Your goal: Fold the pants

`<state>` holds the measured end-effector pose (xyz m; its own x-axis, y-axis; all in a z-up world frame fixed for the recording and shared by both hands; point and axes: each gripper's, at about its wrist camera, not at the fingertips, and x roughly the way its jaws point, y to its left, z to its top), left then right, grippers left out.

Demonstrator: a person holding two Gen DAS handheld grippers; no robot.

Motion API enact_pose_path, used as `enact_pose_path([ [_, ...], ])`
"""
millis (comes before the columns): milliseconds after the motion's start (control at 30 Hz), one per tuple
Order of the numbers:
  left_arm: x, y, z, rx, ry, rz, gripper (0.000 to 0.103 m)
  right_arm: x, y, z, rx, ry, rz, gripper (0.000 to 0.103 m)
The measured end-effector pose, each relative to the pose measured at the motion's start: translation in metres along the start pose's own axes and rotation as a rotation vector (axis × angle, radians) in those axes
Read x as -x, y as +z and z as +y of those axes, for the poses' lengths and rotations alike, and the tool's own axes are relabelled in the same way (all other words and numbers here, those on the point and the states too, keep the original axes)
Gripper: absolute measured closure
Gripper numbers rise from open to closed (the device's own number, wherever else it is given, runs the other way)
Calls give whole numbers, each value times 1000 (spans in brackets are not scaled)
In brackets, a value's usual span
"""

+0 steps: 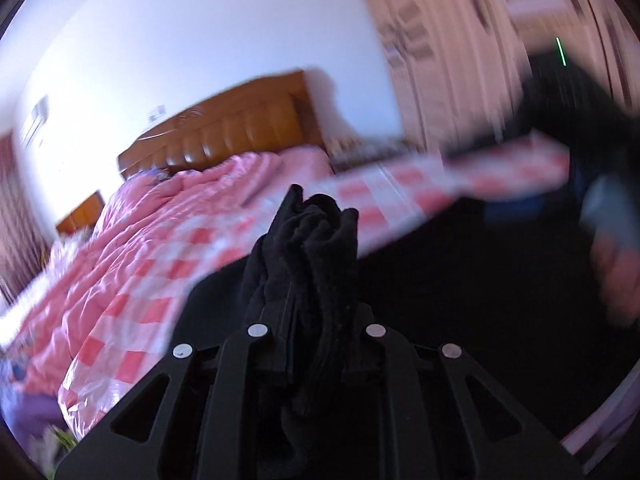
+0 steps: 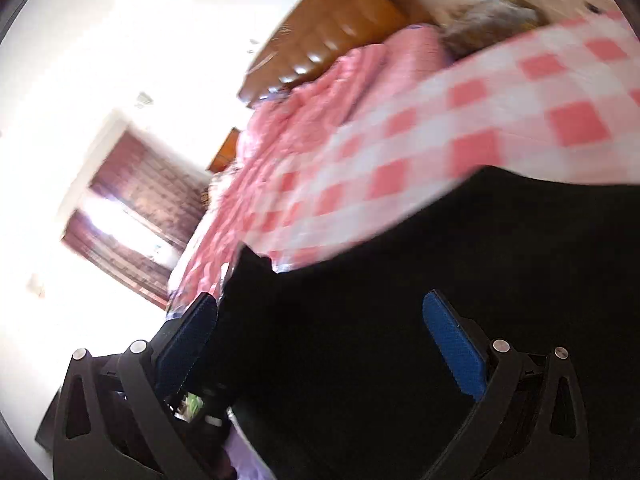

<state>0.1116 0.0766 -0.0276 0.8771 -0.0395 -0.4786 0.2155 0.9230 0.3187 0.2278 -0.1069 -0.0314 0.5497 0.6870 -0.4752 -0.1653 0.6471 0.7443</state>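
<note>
Clearly the left claw (image 1: 316, 240) is clamped tight on a bunched fold of the black pants (image 1: 460, 300), which spread over the pink checked bed cover (image 1: 132, 300). Meanwhile the right claw (image 2: 320, 320) stands wide, gripping nothing, the dark cloth lying between its blue pads (image 2: 452, 344).

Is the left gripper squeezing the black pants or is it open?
Squeezing. The left gripper is shut on the black pants, bunched between its fingers.

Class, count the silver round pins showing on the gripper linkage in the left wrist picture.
4: outer left, inner left, inner right, outer right, flanking the black pants. Cloth may hide more.
</note>
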Motion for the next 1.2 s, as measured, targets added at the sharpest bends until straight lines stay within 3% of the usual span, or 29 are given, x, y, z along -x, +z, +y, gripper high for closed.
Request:
enact_pose_path([
  [100, -19, -18, -31, -114, -12, 61, 77, 7, -2, -15, -23, -9, 1, 4],
  [133, -19, -23, -37, -140, -36, 64, 62, 7, -4, -17, -23, -15, 4, 4],
  [167, -12, -29, -43, -173, -81, 48, 31, 6, -4, -17, -16, -28, 7, 4],
  [200, -4, -31, -46, -190, -114, 24, 12, 6, -4, -16, -7, -34, 9, 4],
  [233, 16, -36, -49, -224, -173, -36, 10, 5, -4, -15, 6, -40, 11, 4],
  [333, 56, -40, -38, -245, -282, -83, 10, 5, -7, -5, 74, -63, 17, 4],
  [400, 68, -40, -9, -151, -276, -80, 9, 13, -16, 5, 135, -18, 21, 4],
  [467, 67, -45, 34, -14, -220, -59, 9, 11, -31, 25, 202, 58, 65, 10],
  [533, 55, -59, 83, 116, -78, -3, 12, 3, -45, 42, 257, 98, 114, 19],
  [633, 40, -78, 125, 156, 18, 58, 17, -17, -70, 59, 309, 119, 220, 27],
  [733, 35, -86, 134, 130, 41, 86, 17, -31, -87, 64, 344, 84, 272, 29],
  [867, 28, -94, 128, 126, 30, 105, 17, -45, -93, 56, 300, 44, 320, 30],
  [1067, 28, -100, 124, 140, 0, 91, 17, -56, -80, 64, 302, 54, 287, 37],
  [1167, 38, -99, 124, 132, -20, 70, 17, -67, -73, 63, 263, 63, 276, 52],
  [1200, 40, -100, 124, 125, -22, 72, 17, -68, -73, 63, 257, 66, 272, 62],
])
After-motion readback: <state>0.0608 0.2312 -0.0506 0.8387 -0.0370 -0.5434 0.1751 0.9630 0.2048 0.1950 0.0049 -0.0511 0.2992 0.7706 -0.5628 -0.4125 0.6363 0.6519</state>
